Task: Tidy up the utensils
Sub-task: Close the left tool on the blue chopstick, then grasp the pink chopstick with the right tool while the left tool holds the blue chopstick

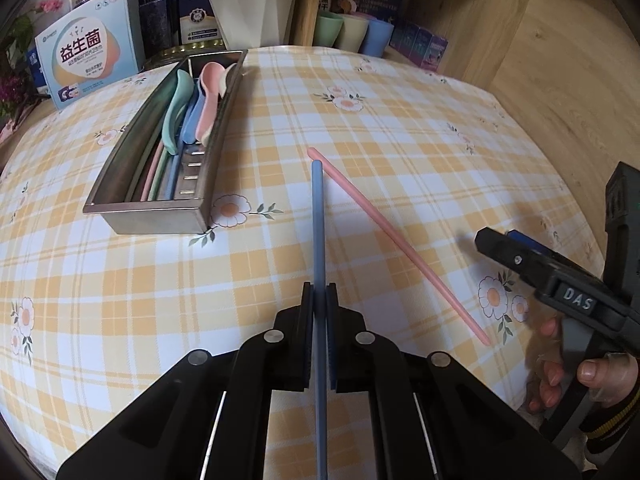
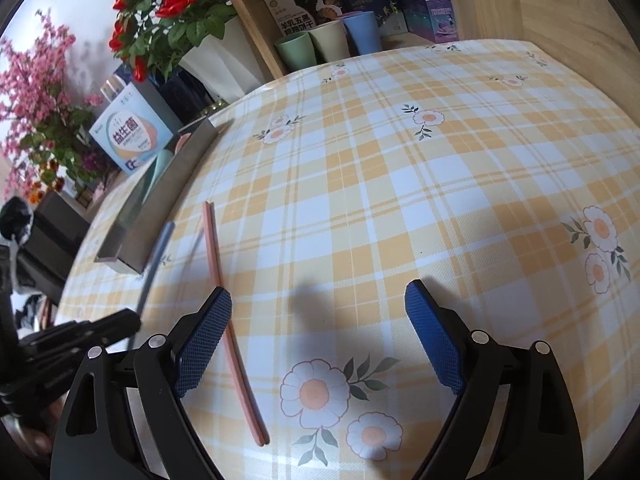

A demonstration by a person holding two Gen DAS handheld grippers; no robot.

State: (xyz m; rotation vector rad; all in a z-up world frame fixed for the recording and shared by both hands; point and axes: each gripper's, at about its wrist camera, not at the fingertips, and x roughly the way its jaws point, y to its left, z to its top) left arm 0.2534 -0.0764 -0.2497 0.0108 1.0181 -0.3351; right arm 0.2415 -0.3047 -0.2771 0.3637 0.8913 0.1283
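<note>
My left gripper is shut on a blue chopstick and holds it above the checked tablecloth, pointing toward the steel utensil tray. The tray holds pastel spoons and several chopsticks. A pink chopstick lies on the cloth to the right. In the right wrist view my right gripper is open and empty just above the cloth, with the pink chopstick beside its left finger. The blue chopstick and the tray show at the left there.
A probiotics box, a white flower pot and pastel cups stand at the table's far edge. A wooden shelf wall bounds the right side. The left gripper's body is at the left of the right wrist view.
</note>
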